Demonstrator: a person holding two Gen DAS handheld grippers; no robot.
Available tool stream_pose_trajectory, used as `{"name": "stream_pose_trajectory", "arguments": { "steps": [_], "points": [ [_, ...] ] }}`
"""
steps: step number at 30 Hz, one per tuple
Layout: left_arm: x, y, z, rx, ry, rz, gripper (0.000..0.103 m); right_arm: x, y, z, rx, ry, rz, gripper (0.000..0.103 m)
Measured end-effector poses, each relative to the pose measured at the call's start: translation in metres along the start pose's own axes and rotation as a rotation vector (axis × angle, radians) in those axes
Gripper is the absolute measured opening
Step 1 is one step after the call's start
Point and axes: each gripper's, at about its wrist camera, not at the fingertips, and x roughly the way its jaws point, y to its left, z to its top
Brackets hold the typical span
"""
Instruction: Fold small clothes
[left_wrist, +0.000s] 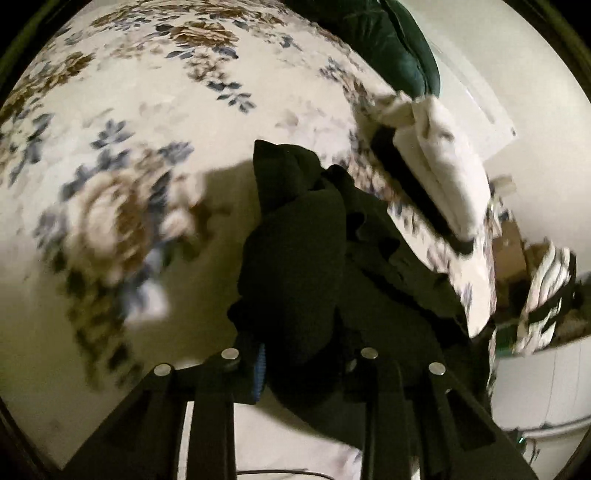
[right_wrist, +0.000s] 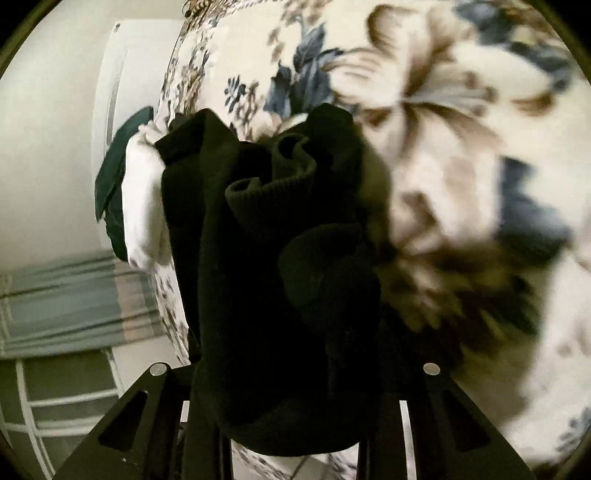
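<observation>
Both grippers are bunched up in the same dark cloth over a bed covered by a floral sheet (left_wrist: 155, 122) — cream ground with brown blooms and blue leaves.

In the left wrist view, the left gripper (left_wrist: 301, 363) points down at the bed, and a black garment (left_wrist: 295, 258) fills the space between its fingers. The jaws stand narrow, pinching the cloth where it passes between them; a blue pad edge (left_wrist: 260, 369) shows just beside the fabric on one finger. The garment rises from the jaws in a crumpled mass and spreads toward the right of the view, lying on the sheet. Beyond it, near the bed's far edge, lies a folded white cloth (left_wrist: 447, 173), with a dark green item (left_wrist: 402, 48) behind it at the top of the frame.

In the right wrist view, the right gripper (right_wrist: 295, 424) is likewise buried in the black garment (right_wrist: 258, 295). Its jaws are drawn close on the fabric, which wells up thickly between the fingers; a ribbed cuff or hem (right_wrist: 273, 181) curls open above. The fingertips themselves are hidden by cloth. To the left, the white cloth (right_wrist: 142, 206) and the green item (right_wrist: 110, 184) sit at the bed's edge. The floral sheet (right_wrist: 461, 166) on the right is blurred.
</observation>
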Motion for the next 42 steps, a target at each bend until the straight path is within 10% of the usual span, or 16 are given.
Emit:
{"name": "stream_pose_trajectory", "arguments": {
  "steps": [7, 10, 16, 21, 30, 42],
  "points": [
    [0.016, 0.052, -0.046, -0.068, 0.214, 0.036, 0.035, -0.031, -0.062, -0.044, -0.003, 0.117, -0.208, 0.042],
    [0.002, 0.055, -0.041, -0.077, 0.22, 0.022, 0.039, -0.031, -0.071, -0.046, -0.017, 0.158, -0.264, 0.063],
    [-0.039, 0.029, -0.019, 0.016, 0.203, 0.028, 0.043, -0.072, -0.023, -0.049, -0.204, 0.088, -0.393, 0.063],
    [-0.016, -0.007, 0.008, 0.041, 0.221, -0.046, 0.043, -0.086, 0.041, -0.035, -0.268, 0.021, -0.327, 0.063],
    [0.11, -0.032, 0.02, 0.036, 0.511, 0.044, 0.043, 0.045, 0.07, 0.01, -0.173, 0.261, -0.258, 0.063],
    [0.105, -0.088, 0.122, 0.116, 0.168, -0.088, 0.043, 0.054, 0.115, 0.084, -0.197, -0.056, -0.037, 0.063]
  ]
}}
